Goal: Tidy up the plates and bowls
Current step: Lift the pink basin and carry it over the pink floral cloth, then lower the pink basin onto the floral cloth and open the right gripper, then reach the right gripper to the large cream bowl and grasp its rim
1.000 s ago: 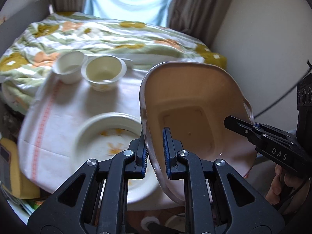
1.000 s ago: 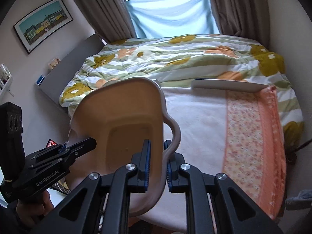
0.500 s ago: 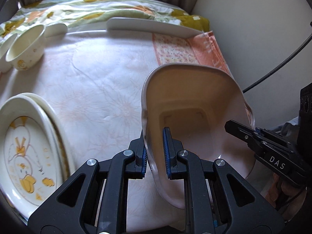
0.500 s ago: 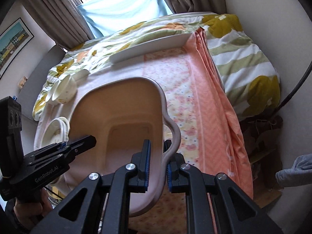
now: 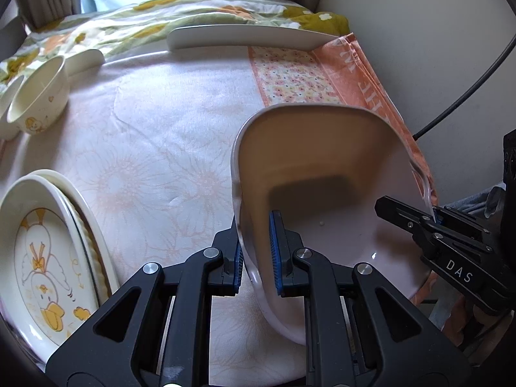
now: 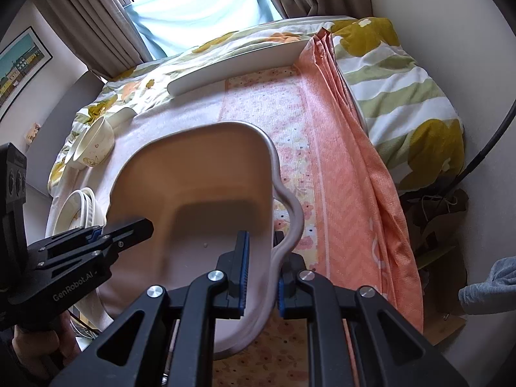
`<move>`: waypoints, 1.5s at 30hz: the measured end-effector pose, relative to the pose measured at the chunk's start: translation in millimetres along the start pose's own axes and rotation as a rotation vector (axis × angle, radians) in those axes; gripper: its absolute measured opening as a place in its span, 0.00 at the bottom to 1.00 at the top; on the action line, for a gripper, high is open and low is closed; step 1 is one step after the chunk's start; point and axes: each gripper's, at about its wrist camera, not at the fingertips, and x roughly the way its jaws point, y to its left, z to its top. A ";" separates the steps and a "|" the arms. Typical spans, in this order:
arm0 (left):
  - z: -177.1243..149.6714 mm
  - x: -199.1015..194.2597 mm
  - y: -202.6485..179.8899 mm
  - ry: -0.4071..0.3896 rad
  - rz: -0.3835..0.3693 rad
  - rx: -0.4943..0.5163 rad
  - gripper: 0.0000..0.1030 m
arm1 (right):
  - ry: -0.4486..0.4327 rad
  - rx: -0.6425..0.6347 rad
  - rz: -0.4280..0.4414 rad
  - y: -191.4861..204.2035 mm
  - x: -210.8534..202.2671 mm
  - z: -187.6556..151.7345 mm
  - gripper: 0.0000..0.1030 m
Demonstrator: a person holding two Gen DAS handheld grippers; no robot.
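Two stacked plates point(image 5: 48, 258) and two bowls point(image 5: 35, 103) lie loose at left on the cloth-covered worktop point(image 5: 161, 148), unsorted, while left gripper point(image 5: 256, 251) and right gripper point(image 6: 260, 271), each clamped on opposite rims, hold the empty pink basin point(image 5: 322, 167) at right.

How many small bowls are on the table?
2. One chick-printed bowl stands at the far left of the table; a second bowl is beside it, cut by the frame. More may be hidden.
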 end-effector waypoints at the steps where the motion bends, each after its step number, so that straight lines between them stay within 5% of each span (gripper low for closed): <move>1: 0.6 -1.4 -0.3 -0.004 0.002 0.000 0.12 | 0.000 0.002 0.005 -0.8 -0.5 -0.2 0.13; 4: 3.4 -1.4 0.2 -0.004 -0.005 -0.009 0.18 | -0.001 0.007 0.017 -2.8 -2.5 -0.4 0.13; 8: 5.1 -0.6 0.4 -0.016 -0.009 -0.027 0.60 | -0.004 0.006 0.026 -2.2 -4.1 0.4 0.13; 10: 5.6 -3.2 1.0 -0.030 -0.009 -0.037 0.63 | -0.008 -0.014 0.009 0.3 -4.5 -0.6 0.13; 13: 6.6 -4.8 3.7 -0.027 -0.001 -0.055 0.74 | -0.024 -0.028 -0.008 -0.6 -9.4 -5.0 0.41; 15: 6.5 -9.1 7.0 -0.026 0.002 -0.071 0.76 | -0.036 -0.024 -0.007 -4.1 -14.0 -8.9 0.76; 20: 3.4 -40.9 17.2 -0.050 0.012 -0.117 0.89 | -0.106 -0.057 -0.004 -1.1 -39.2 -18.6 0.99; 28: -1.4 -138.9 54.4 -0.164 0.071 -0.179 0.90 | -0.278 -0.230 0.025 47.9 -110.6 -10.4 0.99; 34: 8.8 -206.5 92.7 -0.284 0.140 -0.209 0.98 | -0.380 -0.290 0.140 104.3 -146.0 27.4 1.00; 41: 28.6 -235.5 163.1 -0.332 0.168 -0.262 0.98 | -0.370 -0.352 0.185 182.4 -131.5 66.2 0.99; 45: 41.1 -232.7 207.5 -0.323 0.168 -0.265 0.98 | -0.295 -0.385 0.191 222.6 -103.5 86.3 1.00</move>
